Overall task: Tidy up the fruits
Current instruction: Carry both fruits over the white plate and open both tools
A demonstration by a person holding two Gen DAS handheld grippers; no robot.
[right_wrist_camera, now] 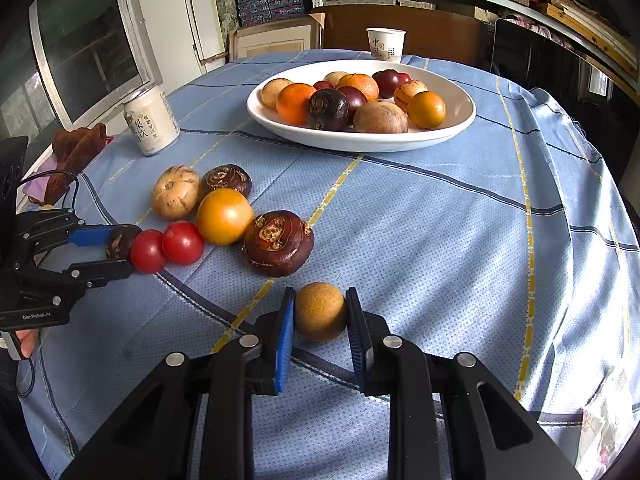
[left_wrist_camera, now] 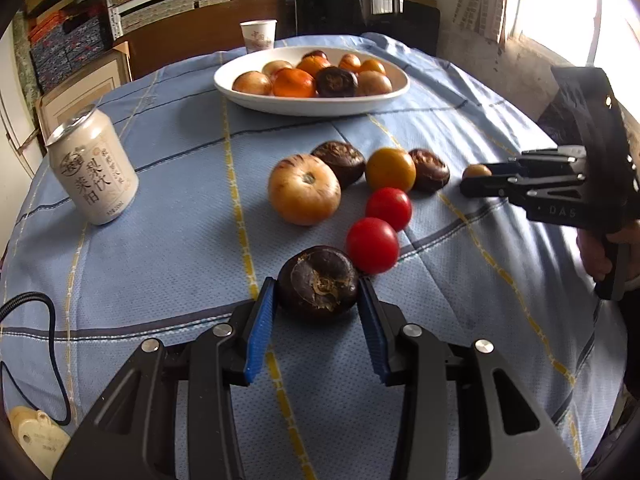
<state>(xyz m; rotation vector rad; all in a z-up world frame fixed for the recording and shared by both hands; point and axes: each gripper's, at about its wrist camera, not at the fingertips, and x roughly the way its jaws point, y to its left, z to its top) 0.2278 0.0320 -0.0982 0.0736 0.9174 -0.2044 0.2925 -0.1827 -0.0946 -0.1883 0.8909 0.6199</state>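
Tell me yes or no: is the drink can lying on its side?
No. The drink can stands upright on the blue tablecloth, its pull-tab top facing up.
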